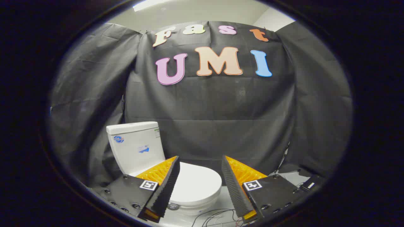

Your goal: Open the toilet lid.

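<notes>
Toilet lid (197,183): closed flat on the bowl, its rounded front rim free, showing between and beyond the fingers. Cistern (135,146): upright at far left, against the black cloth wall (221,119). Loose wires (217,216): on the floor, near side. Tool (200,189): held above the lid, released, fingers spread, touching nothing.

A clear gap is kept between the spread fingers of the gripper (200,167), above the closed toilet lid (197,183). The tank (135,145) blocks the lid's far side; loose cables (217,217) are strewn on the floor.
</notes>
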The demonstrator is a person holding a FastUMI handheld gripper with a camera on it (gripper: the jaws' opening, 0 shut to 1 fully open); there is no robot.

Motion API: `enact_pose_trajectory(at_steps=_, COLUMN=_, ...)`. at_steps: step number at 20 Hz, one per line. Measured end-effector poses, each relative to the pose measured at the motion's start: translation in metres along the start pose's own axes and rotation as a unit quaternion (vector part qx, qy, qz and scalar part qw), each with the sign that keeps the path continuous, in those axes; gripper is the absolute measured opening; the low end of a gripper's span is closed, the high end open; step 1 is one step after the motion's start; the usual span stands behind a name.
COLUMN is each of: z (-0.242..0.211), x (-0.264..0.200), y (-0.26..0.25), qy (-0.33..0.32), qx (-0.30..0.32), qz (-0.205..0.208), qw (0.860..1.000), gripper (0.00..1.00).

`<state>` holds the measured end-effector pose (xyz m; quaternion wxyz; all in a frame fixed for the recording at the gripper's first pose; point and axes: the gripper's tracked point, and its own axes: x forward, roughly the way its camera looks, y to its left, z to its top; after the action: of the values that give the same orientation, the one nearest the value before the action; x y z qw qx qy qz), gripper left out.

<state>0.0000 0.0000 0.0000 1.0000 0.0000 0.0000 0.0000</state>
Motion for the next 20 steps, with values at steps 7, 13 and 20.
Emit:
enact_pose_trajectory(at_steps=7, z=0.022, x=0.029, y=0.028, qy=-0.040, qx=-0.011, qz=-0.032, qw=0.999, gripper=0.81)
enact_pose_trajectory(at_steps=13, z=0.019, x=0.036, y=0.055, qy=-0.029, qx=0.015, qz=-0.095, qw=0.995, gripper=0.78)
enact_pose_trajectory(at_steps=20, z=0.033, x=0.015, y=0.070, qy=-0.089, qx=0.073, qz=-0.182, qw=0.976, gripper=0.75)
